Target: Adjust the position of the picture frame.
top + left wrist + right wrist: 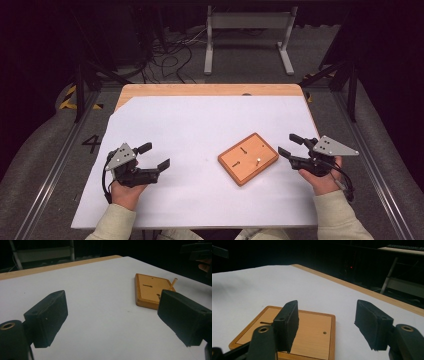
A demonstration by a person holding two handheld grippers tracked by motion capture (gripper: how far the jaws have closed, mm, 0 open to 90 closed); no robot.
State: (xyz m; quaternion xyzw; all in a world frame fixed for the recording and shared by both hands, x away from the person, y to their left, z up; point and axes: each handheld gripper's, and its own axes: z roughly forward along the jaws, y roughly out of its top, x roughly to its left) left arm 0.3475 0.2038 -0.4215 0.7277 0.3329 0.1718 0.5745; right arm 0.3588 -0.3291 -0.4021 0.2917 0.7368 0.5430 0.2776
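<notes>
Resting on the white sheet, one wooden board carries one upright peg. Two grippers flank it, left gripper and right gripper, both wide open, empty.

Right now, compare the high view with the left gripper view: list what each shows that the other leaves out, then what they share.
High view alone: the person's cream sleeves, the grey floor with tangled cables, and a white metal frame beyond the table.

Left gripper view alone: a close look along the left hand-held gripper, its two black jaws spread wide with nothing between them.

Shared: the white sheet over the wooden table, the wooden board with its upright peg, and the right hand-held gripper, open.
</notes>
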